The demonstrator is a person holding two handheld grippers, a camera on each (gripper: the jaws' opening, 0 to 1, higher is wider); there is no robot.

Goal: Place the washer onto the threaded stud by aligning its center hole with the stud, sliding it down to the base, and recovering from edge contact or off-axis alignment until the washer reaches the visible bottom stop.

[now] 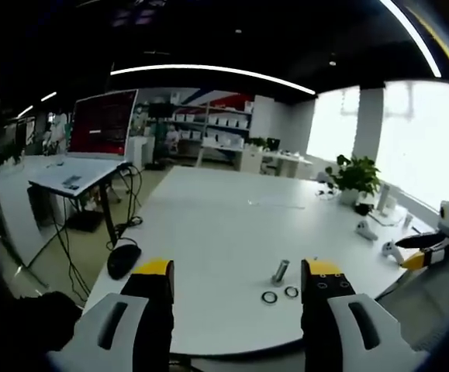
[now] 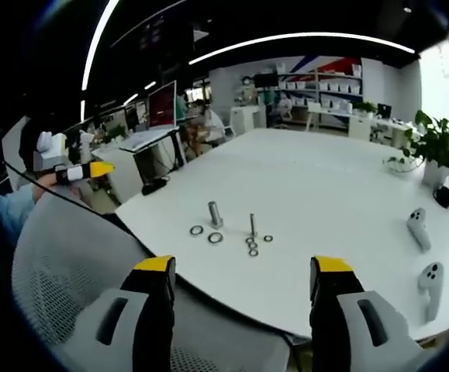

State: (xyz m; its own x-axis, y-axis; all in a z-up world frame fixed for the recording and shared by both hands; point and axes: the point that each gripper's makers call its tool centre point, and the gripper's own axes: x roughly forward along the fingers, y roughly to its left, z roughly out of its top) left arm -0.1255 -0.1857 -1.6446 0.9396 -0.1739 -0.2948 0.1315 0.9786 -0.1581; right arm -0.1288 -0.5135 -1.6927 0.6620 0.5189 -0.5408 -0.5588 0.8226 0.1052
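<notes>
A large white rectangular tabletop (image 2: pixel 317 201) carries the things. Near its front edge in the right gripper view a short, thick upright metal stud (image 2: pixel 215 214) stands with two dark ring washers (image 2: pixel 197 230) just beside its base, and a thinner upright threaded stud (image 2: pixel 252 225) stands near it with several small washers (image 2: pixel 252 246) scattered about its foot. Two white handheld controllers (image 2: pixel 417 227) lie well apart from the studs, toward the right side. A potted green plant (image 2: pixel 440 151) stands at the far right edge. In the left gripper view the thick stud (image 1: pixel 280 272) and two ring washers (image 1: pixel 270 297) sit near the front edge.
</notes>
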